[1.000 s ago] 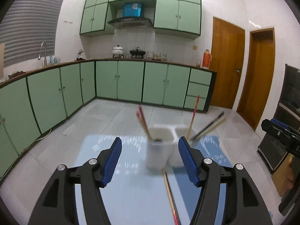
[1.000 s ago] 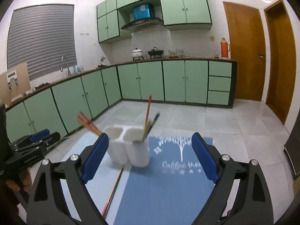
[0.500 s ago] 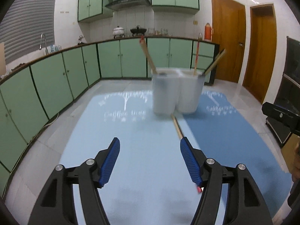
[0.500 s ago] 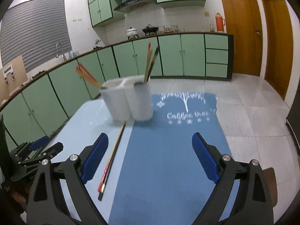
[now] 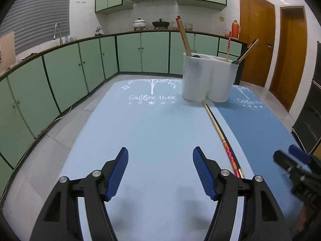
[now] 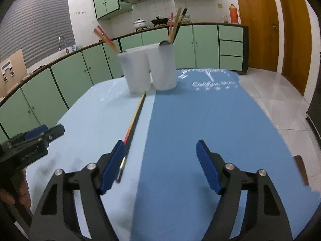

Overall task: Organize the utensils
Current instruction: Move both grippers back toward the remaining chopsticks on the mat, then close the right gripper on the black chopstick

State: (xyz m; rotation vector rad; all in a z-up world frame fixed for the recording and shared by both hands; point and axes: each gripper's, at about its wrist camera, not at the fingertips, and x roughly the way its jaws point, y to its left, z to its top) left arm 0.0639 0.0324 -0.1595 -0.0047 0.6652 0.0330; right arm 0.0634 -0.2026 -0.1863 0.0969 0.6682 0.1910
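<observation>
At the far left of the right wrist view, the left gripper [image 6: 38, 134] is seen low over the light blue mat [image 5: 152, 132]; its jaws are spread wide in its own view, with only bare mat between them. Further right, a pair of chopsticks [image 5: 218, 134] is laid along the seam where the light blue mat meets the dark blue mat [image 6: 210, 124], one end close to the foot of the white two-compartment holder [image 5: 208, 80]. More chopsticks are stood leaning in both compartments of the holder. The right gripper [image 6: 160, 160] is held over the dark blue mat, its jaws having just been narrowing, yet nothing is clasped between them; the near end of the chopsticks is seen just beside its left pad [image 6: 112, 166].
</observation>
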